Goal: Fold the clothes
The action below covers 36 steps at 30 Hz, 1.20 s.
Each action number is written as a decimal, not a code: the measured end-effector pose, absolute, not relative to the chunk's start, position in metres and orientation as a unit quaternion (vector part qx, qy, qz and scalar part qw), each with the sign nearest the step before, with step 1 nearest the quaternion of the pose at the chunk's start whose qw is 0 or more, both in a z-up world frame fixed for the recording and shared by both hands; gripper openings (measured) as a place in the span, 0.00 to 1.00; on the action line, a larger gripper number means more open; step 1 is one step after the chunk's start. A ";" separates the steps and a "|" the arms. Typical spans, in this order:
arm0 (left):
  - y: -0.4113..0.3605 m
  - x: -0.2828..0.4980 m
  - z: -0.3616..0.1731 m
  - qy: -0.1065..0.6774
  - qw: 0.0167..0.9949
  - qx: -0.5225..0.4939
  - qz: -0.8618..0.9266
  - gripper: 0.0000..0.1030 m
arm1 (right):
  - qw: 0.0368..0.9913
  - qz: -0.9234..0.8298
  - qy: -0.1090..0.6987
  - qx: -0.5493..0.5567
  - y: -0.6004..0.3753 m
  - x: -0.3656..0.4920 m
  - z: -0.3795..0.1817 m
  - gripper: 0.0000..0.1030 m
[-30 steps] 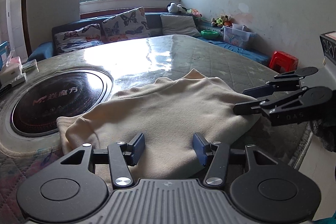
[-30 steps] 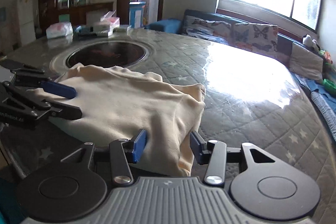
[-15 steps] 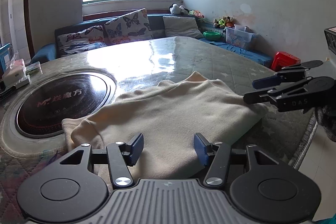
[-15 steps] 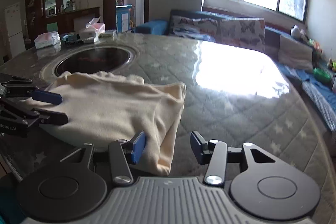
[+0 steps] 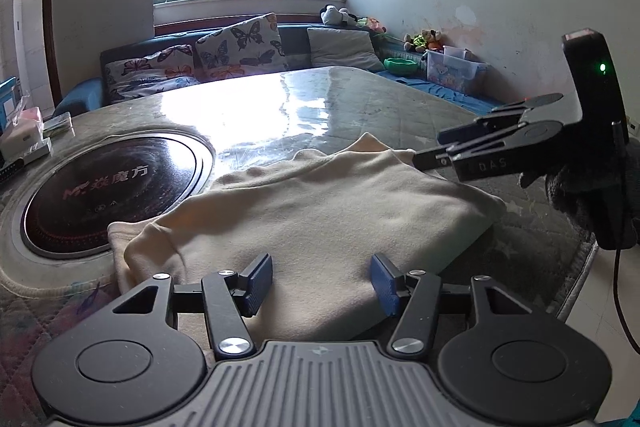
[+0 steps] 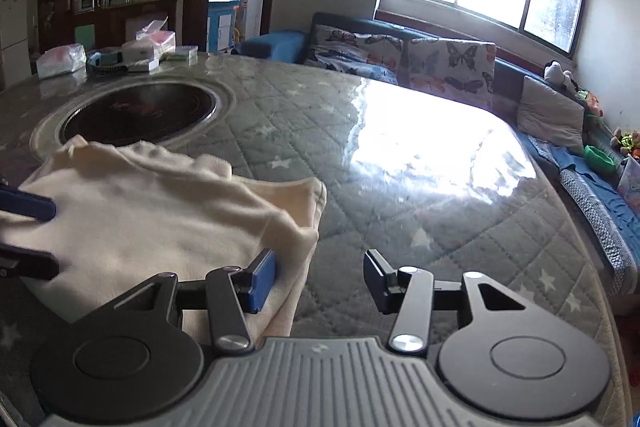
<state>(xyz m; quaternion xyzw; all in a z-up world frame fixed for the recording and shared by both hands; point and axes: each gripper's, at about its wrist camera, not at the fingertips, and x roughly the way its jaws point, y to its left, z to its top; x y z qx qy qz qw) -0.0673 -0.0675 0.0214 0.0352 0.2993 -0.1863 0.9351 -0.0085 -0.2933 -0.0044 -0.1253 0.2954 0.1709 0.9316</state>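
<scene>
A cream garment (image 5: 320,211) lies folded on the quilted table, near its front edge. In the left wrist view my left gripper (image 5: 322,283) hovers over the garment's near edge, its blue pads apart and pressing on nothing. My right gripper (image 5: 428,149) reaches in from the right above the garment's far right corner, held by a dark-gloved hand (image 5: 576,187). In the right wrist view the right gripper (image 6: 320,281) is open over the table; the garment (image 6: 160,215) ends beside its left pad. The left gripper (image 6: 54,235) shows at the left edge.
A round black hotplate (image 5: 112,183) is set into the table (image 5: 320,99) left of the garment. Tissue packs and boxes (image 6: 148,45) stand at the table's far side. A sofa with butterfly cushions (image 5: 236,47) runs under the window. The table's edge (image 5: 580,275) curves close on the right.
The right gripper has shifted rightward off the garment; the cloth corner that lay between its pads is now beside its left pad. The left gripper has stayed put.
</scene>
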 end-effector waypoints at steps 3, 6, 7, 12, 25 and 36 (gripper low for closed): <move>-0.066 -0.068 0.021 0.299 0.936 0.031 -0.185 0.57 | 0.931 0.173 0.294 -0.128 -0.286 0.001 -0.002 0.47; -0.061 -0.070 0.023 0.297 0.938 0.024 -0.180 0.57 | 0.925 0.164 0.311 -0.141 -0.280 0.013 -0.011 0.47; -0.058 -0.071 0.024 0.296 0.938 0.021 -0.177 0.57 | 0.926 0.168 0.308 -0.139 -0.279 0.014 -0.009 0.47; -0.043 -0.072 0.025 0.298 0.942 0.003 -0.157 0.57 | 0.928 0.194 0.289 -0.133 -0.265 0.017 0.006 0.47; -0.024 -0.086 0.030 0.279 0.952 -0.004 -0.123 0.57 | 0.912 0.242 0.288 -0.164 -0.230 0.017 0.009 0.48; 0.004 -0.110 0.023 0.282 0.956 -0.009 -0.080 0.58 | 0.859 0.388 0.273 -0.193 -0.183 -0.054 0.007 0.51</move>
